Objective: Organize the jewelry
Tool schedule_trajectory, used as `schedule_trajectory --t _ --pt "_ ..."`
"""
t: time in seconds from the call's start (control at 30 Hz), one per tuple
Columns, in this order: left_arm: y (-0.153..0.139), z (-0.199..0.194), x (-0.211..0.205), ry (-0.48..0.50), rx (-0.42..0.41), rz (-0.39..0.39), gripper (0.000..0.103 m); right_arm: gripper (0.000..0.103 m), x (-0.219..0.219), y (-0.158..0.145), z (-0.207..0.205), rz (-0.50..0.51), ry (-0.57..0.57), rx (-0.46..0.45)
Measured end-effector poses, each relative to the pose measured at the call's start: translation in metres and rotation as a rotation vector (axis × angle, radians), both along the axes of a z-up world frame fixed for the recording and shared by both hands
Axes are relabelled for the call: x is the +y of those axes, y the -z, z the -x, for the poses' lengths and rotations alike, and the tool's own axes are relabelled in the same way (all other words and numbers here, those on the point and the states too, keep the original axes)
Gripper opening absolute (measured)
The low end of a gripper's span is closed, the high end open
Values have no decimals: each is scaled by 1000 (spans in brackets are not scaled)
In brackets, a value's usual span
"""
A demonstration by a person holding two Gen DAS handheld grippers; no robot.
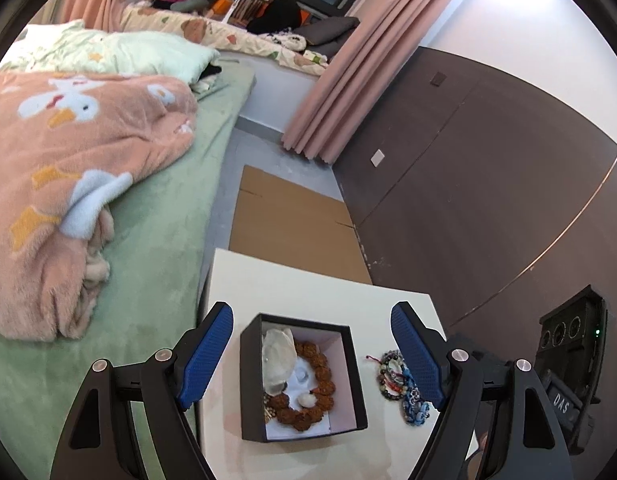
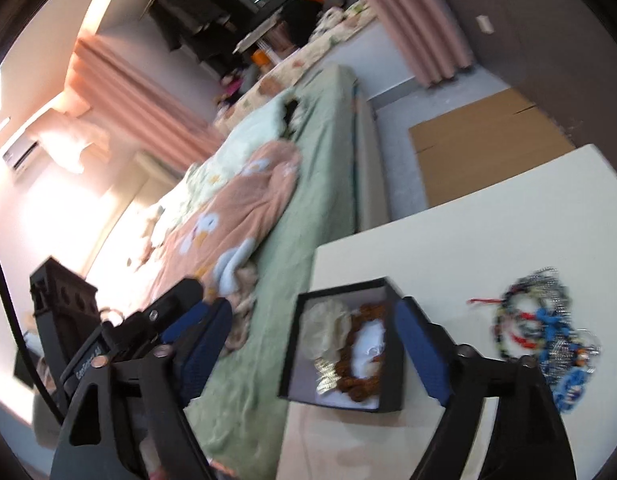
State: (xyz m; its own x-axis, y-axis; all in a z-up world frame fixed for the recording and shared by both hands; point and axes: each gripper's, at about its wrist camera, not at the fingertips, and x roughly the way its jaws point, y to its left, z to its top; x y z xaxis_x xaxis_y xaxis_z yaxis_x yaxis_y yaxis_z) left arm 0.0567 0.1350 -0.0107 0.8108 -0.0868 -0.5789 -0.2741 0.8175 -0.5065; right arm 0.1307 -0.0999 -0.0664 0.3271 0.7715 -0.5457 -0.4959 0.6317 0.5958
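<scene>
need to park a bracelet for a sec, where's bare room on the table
The far half of the table, between the box and the far edge by the cardboard, is bare. So is a thin strip between the box and the bracelets. Crowded: the near right corner, where the bracelets are piled.

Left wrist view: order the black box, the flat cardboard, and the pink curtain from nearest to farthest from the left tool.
1. Black box: on the white table, between the fingers of the open left tool.
2. Flat cardboard: on the floor beyond the table's far edge.
3. Pink curtain: farthest, hanging by the dark wall.
</scene>
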Motion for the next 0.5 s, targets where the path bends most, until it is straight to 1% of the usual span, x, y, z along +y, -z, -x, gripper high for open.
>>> schedule_trajectory --t 0.1,0.2,0.33,0.5 --pt "-1 1 -7 -15 4 -29 82 85 -18 0 -4 11 40 17" --pt "-3 1 -16 -7 -5 -52 82 85 -41 0 -4 23 91 25" --pt "-4 2 -29 5 -25 -62 82 85 -67 -2 -2 34 140 31" --pt "-2 -2 -46 37 -21 -59 82 85 -100 -6 0 30 203 36"
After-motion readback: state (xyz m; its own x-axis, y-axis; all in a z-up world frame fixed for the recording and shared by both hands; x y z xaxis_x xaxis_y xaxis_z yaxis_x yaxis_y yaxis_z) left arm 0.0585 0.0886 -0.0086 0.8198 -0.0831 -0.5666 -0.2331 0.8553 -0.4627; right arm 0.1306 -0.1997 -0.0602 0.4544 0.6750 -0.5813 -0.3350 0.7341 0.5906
